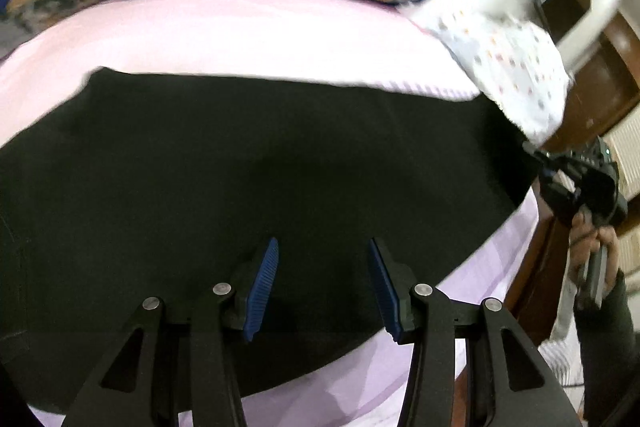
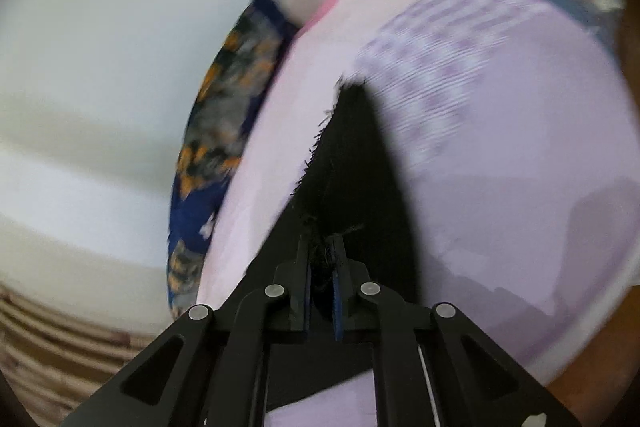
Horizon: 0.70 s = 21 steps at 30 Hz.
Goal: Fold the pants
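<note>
mid-fold: right gripper clenched on black pants edge, left gripper released above them; next probably needs carrying that edge across pink sheet

Home bedroom, pink bedsheet, patterned pillow

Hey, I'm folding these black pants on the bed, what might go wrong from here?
The right gripper is shut on only a frayed edge of the black pants, so the cloth may slip out when pulled. The left gripper hangs open over the pants, holding nothing, so a one-sided pull could drag them askew on the pink sheet.
</note>
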Available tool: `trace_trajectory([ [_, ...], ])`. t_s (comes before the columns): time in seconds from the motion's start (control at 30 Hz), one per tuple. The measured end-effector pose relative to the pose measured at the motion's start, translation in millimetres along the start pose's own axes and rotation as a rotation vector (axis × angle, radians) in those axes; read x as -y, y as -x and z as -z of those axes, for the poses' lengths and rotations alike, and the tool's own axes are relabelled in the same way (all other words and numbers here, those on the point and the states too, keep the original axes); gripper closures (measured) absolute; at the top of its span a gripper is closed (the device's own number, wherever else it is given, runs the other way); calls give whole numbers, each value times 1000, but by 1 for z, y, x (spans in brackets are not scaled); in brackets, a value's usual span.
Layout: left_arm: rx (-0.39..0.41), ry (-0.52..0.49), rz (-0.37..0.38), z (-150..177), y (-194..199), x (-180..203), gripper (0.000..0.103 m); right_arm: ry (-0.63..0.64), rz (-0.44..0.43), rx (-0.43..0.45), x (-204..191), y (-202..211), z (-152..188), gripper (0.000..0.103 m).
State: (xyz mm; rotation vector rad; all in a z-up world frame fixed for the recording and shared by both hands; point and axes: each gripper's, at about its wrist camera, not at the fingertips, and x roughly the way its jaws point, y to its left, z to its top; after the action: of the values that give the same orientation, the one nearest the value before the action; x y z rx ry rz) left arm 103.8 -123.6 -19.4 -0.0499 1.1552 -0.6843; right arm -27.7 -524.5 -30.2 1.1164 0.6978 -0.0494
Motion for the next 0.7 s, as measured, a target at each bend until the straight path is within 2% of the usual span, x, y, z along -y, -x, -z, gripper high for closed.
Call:
trace_trajectory([
  [0.2, 83, 99, -22, 8, 42, -41, 55, 102, -90, -175, -74, -73, 45, 94],
  [0.4, 135, 166, -13, 21, 71, -72, 54, 213, -163, -391, -138, -141, 115, 94],
  [0.6, 173, 235, 16, 35, 94, -100, 54, 369, -132, -574, -169, -176, 189, 94],
  [0.7, 180, 252, 43, 40, 99, -109, 54, 471, -59, -585, -170, -181, 212, 94],
])
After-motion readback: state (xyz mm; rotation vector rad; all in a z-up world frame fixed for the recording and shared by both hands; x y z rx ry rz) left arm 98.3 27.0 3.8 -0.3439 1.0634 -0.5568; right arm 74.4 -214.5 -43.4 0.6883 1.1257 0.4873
